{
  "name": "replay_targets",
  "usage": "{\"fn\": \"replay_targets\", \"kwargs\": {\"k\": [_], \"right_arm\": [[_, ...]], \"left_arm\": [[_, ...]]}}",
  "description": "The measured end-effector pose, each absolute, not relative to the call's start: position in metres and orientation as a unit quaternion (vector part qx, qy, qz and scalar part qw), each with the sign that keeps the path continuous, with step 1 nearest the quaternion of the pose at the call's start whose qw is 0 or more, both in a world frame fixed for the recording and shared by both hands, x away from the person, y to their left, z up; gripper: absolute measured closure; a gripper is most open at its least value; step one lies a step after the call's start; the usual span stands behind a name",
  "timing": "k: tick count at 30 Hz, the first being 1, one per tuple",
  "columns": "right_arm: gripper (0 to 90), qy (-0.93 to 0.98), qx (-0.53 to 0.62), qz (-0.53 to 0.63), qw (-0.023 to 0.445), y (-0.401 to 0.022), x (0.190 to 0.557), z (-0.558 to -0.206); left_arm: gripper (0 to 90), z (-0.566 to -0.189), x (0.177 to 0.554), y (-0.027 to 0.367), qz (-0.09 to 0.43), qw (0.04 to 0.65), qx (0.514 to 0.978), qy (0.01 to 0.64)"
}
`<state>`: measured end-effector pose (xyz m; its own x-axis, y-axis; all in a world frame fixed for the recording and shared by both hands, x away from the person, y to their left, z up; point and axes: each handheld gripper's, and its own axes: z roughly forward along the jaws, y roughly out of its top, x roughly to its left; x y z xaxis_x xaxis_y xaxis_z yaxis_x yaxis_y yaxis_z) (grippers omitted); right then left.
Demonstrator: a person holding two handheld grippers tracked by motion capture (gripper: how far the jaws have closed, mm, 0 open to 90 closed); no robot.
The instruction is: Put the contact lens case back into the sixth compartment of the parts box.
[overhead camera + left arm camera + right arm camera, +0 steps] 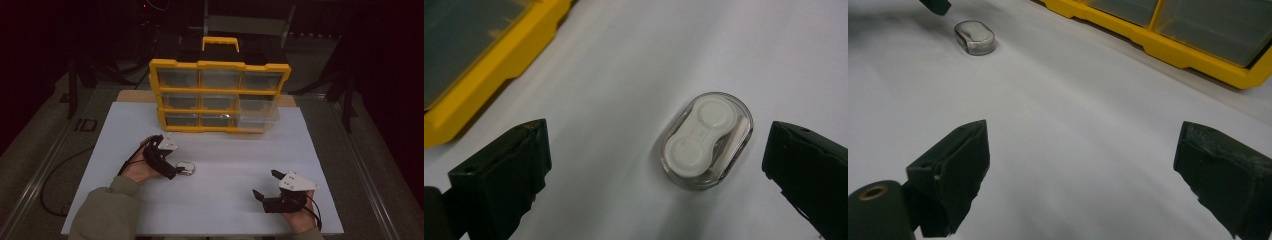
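A small clear oval case (707, 140) with two round white caps inside lies flat on the white table sheet (225, 165). In the high view the case (186, 168) sits left of centre. My left gripper (176, 169) is open and hovers over it, its jaws to either side of the case and apart from it. My left gripper (656, 165) holds nothing. My right gripper (266, 183) is open near the front right of the sheet, nothing between its jaws. In the right gripper view my right gripper (1083, 172) faces bare sheet, with the case (975, 37) far off at upper left.
A yellow organiser (219, 96) with clear drawers stands upright at the back of the sheet; its lower right drawer (256, 116) is pulled out. Its yellow frame (1193, 55) shows in the right gripper view and its yellow corner (499, 65) in the left gripper view.
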<state>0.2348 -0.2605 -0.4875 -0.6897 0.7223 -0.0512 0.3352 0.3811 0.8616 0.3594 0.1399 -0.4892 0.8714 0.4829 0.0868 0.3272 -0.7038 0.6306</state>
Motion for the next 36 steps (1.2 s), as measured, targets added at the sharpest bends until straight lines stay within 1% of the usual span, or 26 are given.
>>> {"fn": "replay_targets", "kwargs": {"k": [4,6,7,9,12,13,14,16,17,21,23,27,36], "right_arm": [[7.8,0.803,0.329,0.449,0.215,-0.260,0.235,-0.488],[7.7,0.803,0.329,0.447,0.215,-0.260,0.235,-0.488],[7.8,0.803,0.329,0.447,0.215,-0.260,0.235,-0.488],[7.8,0.803,0.329,0.447,0.215,-0.260,0.235,-0.488],[7.7,0.803,0.330,0.447,0.214,-0.260,0.235,-0.489],[7.7,0.804,0.330,0.446,0.214,-0.261,0.235,-0.489],[7.7,0.804,0.331,0.446,0.214,-0.260,0.235,-0.489],[7.7,0.804,0.330,0.446,0.214,-0.260,0.235,-0.489],[7.8,0.804,0.330,0.446,0.214,-0.260,0.235,-0.489],[7.8,0.805,0.330,0.445,0.213,-0.260,0.236,-0.490],[7.7,0.804,0.331,0.446,0.211,-0.260,0.236,-0.490],[7.8,0.805,0.330,0.446,0.209,-0.260,0.236,-0.491],[7.8,0.801,0.329,0.453,0.210,-0.260,0.235,-0.491]], "left_arm": [[0.0,-0.491,0.361,0.137,0.118,0.309,0.918,0.217],[0.1,-0.496,0.362,0.131,0.102,0.296,0.926,0.210],[1.5,-0.497,0.362,0.129,0.103,0.290,0.929,0.205],[5.9,-0.498,0.362,0.128,0.102,0.288,0.931,0.202],[11.8,-0.501,0.364,0.122,0.081,0.281,0.936,0.198],[15.2,-0.502,0.365,0.121,0.077,0.278,0.938,0.194],[15.8,-0.503,0.365,0.119,0.075,0.272,0.940,0.189],[22.6,-0.505,0.366,0.117,0.067,0.271,0.942,0.185],[24.1,-0.506,0.367,0.116,0.060,0.269,0.944,0.181],[39.7,-0.510,0.369,0.113,0.051,0.263,0.947,0.179],[41.2,-0.510,0.371,0.114,0.047,0.262,0.947,0.178],[48.9,-0.509,0.373,0.115,0.045,0.259,0.948,0.182],[49.4,-0.507,0.374,0.116,0.045,0.258,0.946,0.189]]}}
